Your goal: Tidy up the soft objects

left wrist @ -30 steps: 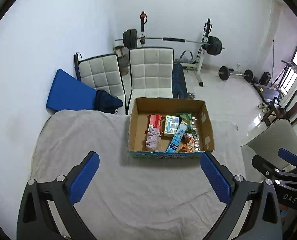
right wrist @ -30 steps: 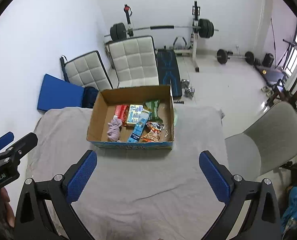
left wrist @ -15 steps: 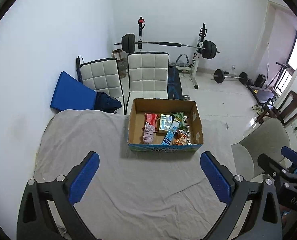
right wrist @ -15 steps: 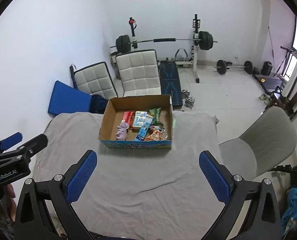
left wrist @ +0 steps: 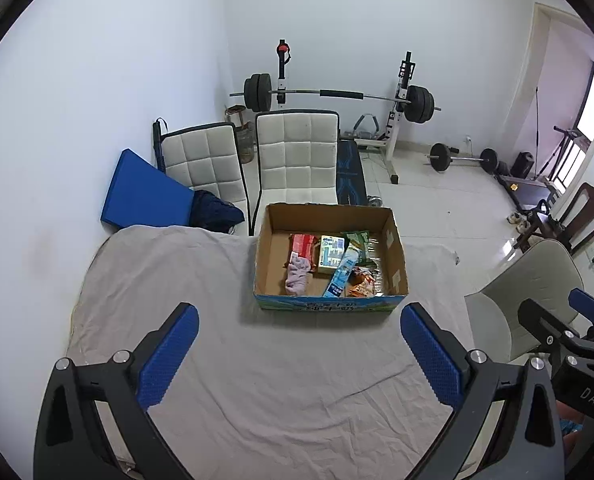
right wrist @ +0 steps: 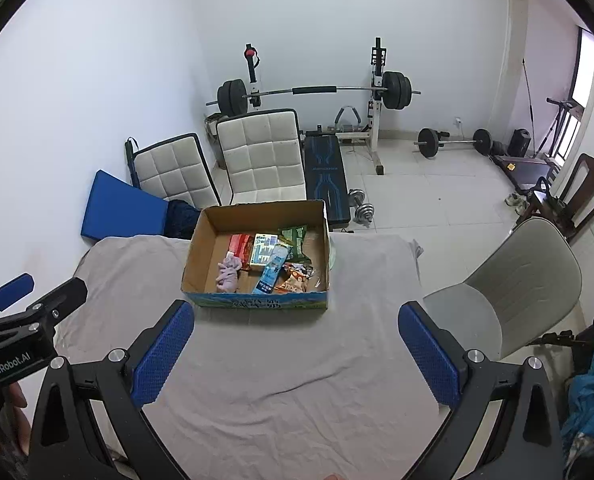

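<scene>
A cardboard box [left wrist: 393, 240] stands on the grey-clothed table [left wrist: 281, 380]; it also shows in the right wrist view [right wrist: 201, 240]. Inside lie a pink soft cloth [left wrist: 297, 274] [right wrist: 228, 273], a red packet [left wrist: 302, 244], a light blue tube [left wrist: 342, 271] [right wrist: 273, 268], a green packet [right wrist: 293, 240] and snack bags [left wrist: 359, 280]. My left gripper [left wrist: 299, 356] is open and empty, held above the table well short of the box. My right gripper [right wrist: 295, 354] is open and empty, likewise short of the box. Each gripper shows at the other view's edge.
Two white padded chairs [left wrist: 295, 156] and a blue mat [left wrist: 141, 194] stand behind the table. A grey chair [right wrist: 509, 300] is at the table's right. A barbell rack [left wrist: 337, 96] and weights stand by the far wall.
Both grippers have pulled back and up from the box, which now looks smaller and farther. Both stay open and empty.
</scene>
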Demonstrator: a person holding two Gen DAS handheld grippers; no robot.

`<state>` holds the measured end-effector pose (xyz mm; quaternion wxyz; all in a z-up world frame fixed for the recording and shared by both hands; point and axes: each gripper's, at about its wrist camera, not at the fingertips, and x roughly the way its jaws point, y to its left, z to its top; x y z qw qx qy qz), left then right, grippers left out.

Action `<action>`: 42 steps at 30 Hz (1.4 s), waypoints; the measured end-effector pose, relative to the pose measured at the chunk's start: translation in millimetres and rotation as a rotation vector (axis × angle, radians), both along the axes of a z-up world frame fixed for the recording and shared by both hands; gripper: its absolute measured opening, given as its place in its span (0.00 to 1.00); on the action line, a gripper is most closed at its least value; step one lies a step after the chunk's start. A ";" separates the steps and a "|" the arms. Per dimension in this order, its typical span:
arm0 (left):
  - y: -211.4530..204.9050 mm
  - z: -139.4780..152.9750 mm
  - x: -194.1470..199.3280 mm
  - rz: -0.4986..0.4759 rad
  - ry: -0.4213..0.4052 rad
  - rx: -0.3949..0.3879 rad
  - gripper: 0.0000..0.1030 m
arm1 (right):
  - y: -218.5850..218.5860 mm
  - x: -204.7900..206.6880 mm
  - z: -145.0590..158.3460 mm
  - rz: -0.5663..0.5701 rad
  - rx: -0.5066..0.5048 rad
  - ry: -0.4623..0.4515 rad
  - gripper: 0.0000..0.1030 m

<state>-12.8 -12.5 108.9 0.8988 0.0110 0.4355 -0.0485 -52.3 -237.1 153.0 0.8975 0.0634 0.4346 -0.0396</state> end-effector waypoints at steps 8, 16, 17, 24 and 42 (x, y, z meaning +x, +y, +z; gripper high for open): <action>-3.5 -5.2 7.5 0.009 0.005 0.010 1.00 | -1.8 12.2 -7.8 -0.005 0.001 -0.004 1.00; -3.6 -6.4 14.6 0.013 0.002 0.008 1.00 | -5.6 21.6 -6.9 -0.011 -0.014 -0.015 1.00; -3.5 -6.4 14.4 0.012 0.002 0.007 1.00 | -5.9 22.9 -7.1 -0.012 -0.016 -0.018 1.00; -3.0 -5.6 16.6 0.013 0.000 0.001 1.00 | -3.8 25.1 -7.8 -0.017 -0.026 -0.018 1.00; -3.7 -10.8 18.0 0.023 -0.004 0.008 1.00 | -1.2 22.4 -11.5 -0.036 -0.033 -0.017 1.00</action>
